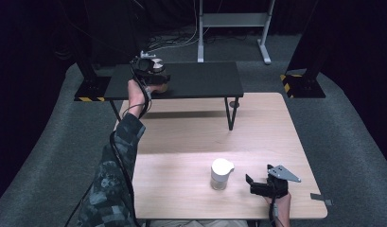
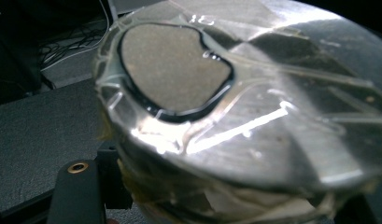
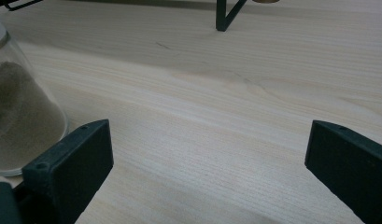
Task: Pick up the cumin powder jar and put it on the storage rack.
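Setting the jar [image 1: 159,86] down cleanly on the black shelf [image 1: 200,80] looks like the step in hand, and doing it well calls for keeping the jar level, lowering it until its base sits flat on the shelf top, and only then easing the jaws apart so it is not dragged or tipped. The left gripper [image 1: 151,75] is at the far left of the scene, over the left end of the shelf, and it is clamped on the jar: in the left gripper view the jar's clear lid [image 2: 254,93] sits right up against the camera, with a black jaw pressing its side at the lower left. Whether the base already touches the shelf cannot be told. The right gripper [image 1: 259,185] rests low over the near right of the wooden table [image 1: 276,132], its jaws spread wide and holding nothing. A second jar with a white lid [image 1: 221,174] stands just left of it, apart from the jaws, part-filled with sandy powder.
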The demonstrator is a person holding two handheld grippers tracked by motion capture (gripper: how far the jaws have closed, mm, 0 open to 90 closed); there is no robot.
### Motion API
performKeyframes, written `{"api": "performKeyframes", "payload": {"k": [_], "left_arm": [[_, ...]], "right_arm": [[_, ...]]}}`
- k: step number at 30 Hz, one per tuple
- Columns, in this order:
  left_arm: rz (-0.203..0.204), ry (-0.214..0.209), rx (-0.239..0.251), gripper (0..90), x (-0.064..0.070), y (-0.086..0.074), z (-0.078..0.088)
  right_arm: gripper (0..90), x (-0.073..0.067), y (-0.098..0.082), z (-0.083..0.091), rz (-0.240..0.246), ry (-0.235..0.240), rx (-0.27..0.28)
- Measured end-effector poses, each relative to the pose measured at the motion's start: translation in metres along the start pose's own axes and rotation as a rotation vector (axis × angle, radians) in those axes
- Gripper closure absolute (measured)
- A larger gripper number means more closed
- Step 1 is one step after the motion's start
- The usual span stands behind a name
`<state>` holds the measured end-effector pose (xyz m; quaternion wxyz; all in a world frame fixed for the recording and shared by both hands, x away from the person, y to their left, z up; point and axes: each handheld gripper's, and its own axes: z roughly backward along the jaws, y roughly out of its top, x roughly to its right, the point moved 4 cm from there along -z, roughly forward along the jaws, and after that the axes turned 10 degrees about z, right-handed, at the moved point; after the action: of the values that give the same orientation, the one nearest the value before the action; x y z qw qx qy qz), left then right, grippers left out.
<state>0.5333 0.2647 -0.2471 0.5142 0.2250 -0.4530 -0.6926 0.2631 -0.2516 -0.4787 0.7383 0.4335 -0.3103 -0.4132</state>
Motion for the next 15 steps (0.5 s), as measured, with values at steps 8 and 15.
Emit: {"api": "performKeyframes", "payload": {"k": [8, 15], "left_arm": [[0.004, 0.066, -0.043, 3.3, 0.009, 0.004, 0.000], [-0.001, 0.080, -0.010, 0.0, 0.011, -0.013, 0.018]], "right_arm": [[0.0, 0.000, 0.000, 0.000, 0.000, 0.001, -0.001], [0.0, -0.001, 0.000, 0.000, 0.002, -0.006, -0.001]]}}
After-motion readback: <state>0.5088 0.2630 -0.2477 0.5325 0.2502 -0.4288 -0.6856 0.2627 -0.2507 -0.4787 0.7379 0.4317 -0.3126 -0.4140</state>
